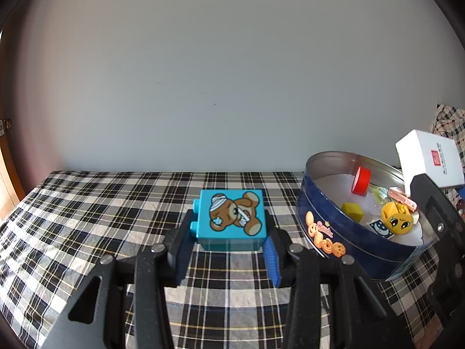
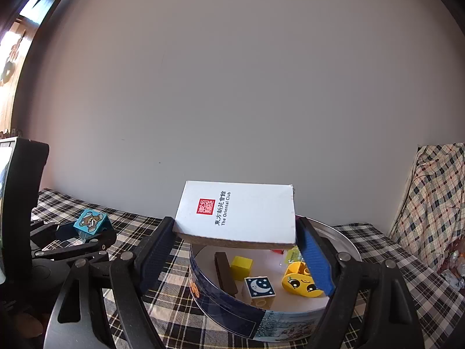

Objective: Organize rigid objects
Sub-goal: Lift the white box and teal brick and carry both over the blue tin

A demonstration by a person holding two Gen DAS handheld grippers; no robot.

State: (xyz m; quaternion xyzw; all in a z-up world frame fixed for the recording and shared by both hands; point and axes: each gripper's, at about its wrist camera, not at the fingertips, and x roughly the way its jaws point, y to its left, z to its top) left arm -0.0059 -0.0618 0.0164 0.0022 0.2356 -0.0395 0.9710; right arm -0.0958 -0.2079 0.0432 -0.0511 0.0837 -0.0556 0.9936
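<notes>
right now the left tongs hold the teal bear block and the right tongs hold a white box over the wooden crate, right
Not quite. The container is a round blue cookie tin, not a wooden crate. The right wrist view shows the right tongs holding the white box over it. The left tongs do hold the teal bear block.
</notes>
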